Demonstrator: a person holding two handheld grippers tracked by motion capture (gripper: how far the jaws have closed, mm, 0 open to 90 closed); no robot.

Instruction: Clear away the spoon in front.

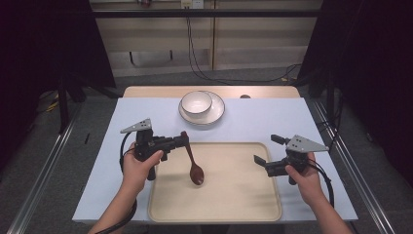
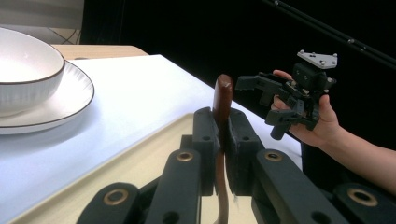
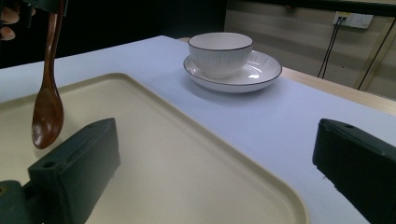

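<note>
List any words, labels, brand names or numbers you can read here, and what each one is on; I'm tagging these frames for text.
None: no readable text in any view.
The wooden spoon, bowl, plate, tray and table cover are plain.
The grey plates on the left tool and right tool carry no marking.
The wall sockets at the back show no legible print.
</note>
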